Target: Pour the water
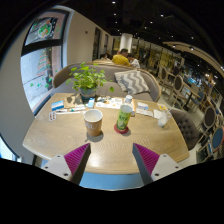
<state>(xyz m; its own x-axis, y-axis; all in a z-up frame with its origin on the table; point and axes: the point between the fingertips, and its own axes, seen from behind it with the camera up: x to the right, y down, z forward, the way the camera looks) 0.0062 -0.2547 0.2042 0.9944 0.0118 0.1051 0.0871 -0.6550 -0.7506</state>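
Your gripper (110,160) has its two fingers spread wide apart with nothing between them, the magenta pads (76,155) showing on their inner faces, and both hang over the near edge of a round wooden table (110,148). Just ahead of you, slightly left of the middle of the gap, stands a brown paper cup (93,122), upright and on its own; whatever is printed on it is too small to read. Just to its right, near but not touching, stands a clear bottle (124,117) with a green label and a red cap, also upright; the label's writing cannot be made out from where you are. Both stand beyond your fingertips, well clear of the pads. Farther across the table you have a potted green plant (88,78) behind the cup, with some flat papers or booklets (70,105) lying to its left and more flat items (143,108) to the right of the bottle. At the far right of the tabletop stands a small white cup (162,118). On the wall to your left hangs a large poster (38,62) with a green and white picture at its top; its text is too small to read. Beyond the table there is a grey chair (138,82), and farther off a person in a yellow top (122,58) sits among shelving in a wide room.
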